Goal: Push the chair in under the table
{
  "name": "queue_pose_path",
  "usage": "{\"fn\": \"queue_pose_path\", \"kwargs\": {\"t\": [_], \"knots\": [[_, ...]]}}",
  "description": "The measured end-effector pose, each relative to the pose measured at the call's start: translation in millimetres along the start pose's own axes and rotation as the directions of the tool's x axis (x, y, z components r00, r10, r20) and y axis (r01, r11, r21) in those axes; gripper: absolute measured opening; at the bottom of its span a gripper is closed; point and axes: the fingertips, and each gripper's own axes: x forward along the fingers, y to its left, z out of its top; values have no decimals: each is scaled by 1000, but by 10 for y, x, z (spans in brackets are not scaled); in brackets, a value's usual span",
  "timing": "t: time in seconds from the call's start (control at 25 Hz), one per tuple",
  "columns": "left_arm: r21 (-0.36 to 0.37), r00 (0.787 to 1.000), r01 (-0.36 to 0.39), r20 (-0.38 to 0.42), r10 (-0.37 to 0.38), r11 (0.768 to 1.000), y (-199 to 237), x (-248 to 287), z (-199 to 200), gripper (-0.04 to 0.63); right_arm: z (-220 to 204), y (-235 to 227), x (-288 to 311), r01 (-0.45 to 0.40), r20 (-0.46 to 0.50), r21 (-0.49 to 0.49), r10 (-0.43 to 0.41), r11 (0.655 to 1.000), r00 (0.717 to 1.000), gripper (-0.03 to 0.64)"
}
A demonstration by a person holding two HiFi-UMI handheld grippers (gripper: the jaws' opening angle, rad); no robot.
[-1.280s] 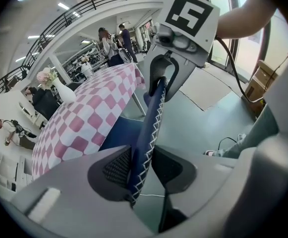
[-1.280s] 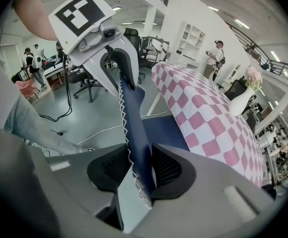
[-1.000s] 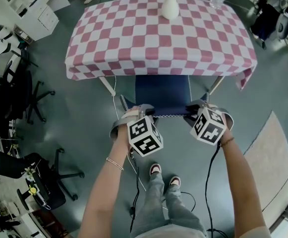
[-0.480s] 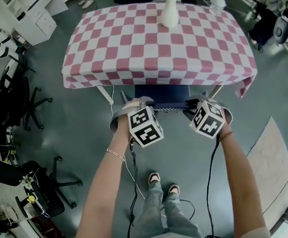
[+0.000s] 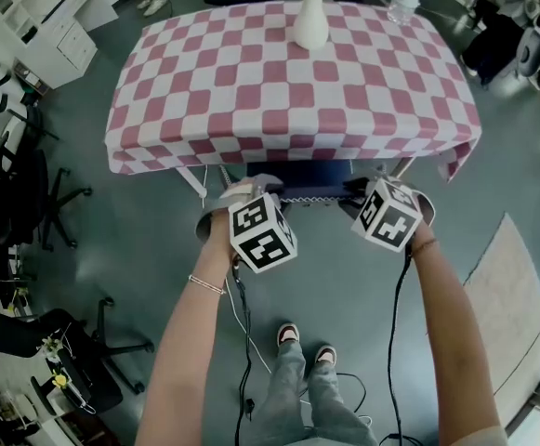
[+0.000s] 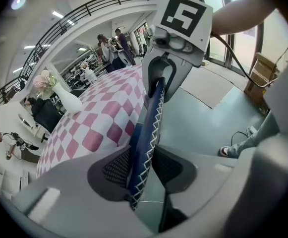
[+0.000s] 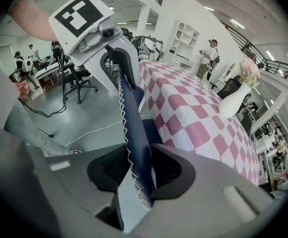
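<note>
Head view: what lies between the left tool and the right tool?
The chair backrest spans from left tool to right tool, each clamped on it; head view.

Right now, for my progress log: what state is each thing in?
Table, covered by a checked cloth.
Vase, upright on the table, holding flowers.
Chair, seat mostly under the table, backrest out.
Left gripper, fingers shut on the backrest.
Right gripper, fingers shut on the backrest.

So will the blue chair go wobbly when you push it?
Probably not. The chair back looks stiff, its stitched edge running straight between the left gripper and right gripper, both clamped on it. Held at both ends, it should go in straight. The floor looks smooth, so it likely slides easily.
</note>
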Motion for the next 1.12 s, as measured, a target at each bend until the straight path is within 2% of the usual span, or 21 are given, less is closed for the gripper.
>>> {"fn": "queue_pose_path", "kwargs": {"t": [0.32, 0.6, 0.72, 0.96, 1.04, 1.12], "knots": [[-2, 1000, 1, -9, -1, 1000, -53, 8, -18, 127, -51, 36, 4, -4, -38, 22, 5, 1000, 999, 130], [-14, 998, 64, -13, -64, 998, -94, 5, -17, 132, -49, 80, 11, -38, -58, 22, 39, 999, 998, 130], [-75, 998, 66, 19, -65, 995, -80, -107, -12, 144, -33, 105, -56, -21, -52, 36, 23, 999, 998, 130], [-259, 986, 61, 165, -18, 964, -20, -625, 119, 145, 140, 145, -480, 14, 95, 154, -28, 988, 995, 130], [-321, 976, 61, 217, 11, 945, -15, -850, 208, 144, 236, 140, -687, 33, 167, 215, -70, 976, 984, 129], [-385, 963, 52, 264, 56, 921, -23, -1084, 292, 144, 360, 137, -937, 42, 265, 305, -127, 951, 956, 129]]}}
